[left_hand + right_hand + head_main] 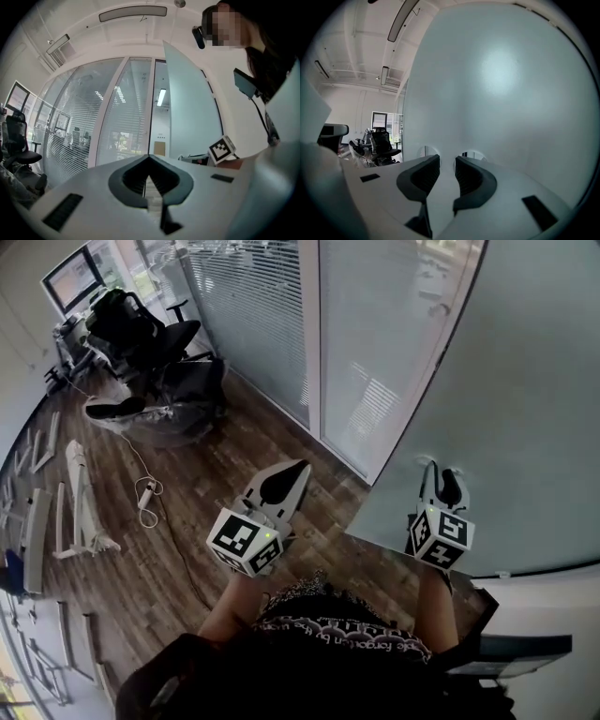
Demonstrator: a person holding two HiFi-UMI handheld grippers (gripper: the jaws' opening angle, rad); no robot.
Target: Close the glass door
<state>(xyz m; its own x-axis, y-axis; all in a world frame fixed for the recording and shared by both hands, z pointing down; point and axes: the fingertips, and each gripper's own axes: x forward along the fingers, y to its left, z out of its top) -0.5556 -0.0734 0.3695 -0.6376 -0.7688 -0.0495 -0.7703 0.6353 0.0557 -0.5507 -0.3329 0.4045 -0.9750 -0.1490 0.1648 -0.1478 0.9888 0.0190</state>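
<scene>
The right claw point(447, 159), jaws parted and empty, points close at the big pale frosted glass door point(525, 381), swung ajar over the brown wooden floor point(234, 442); the left claw point(298, 470) beside it is pinched together, holding nothing.

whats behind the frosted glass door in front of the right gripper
Nothing shows through the glass door: its frosted pane hides whatever lies beyond, giving only reflections of the right gripper's open jaws. Past its left edge, wooden floor and an office chair show.

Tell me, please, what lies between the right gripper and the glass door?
Nothing; the right gripper view shows the right gripper facing the glass door directly.
</scene>
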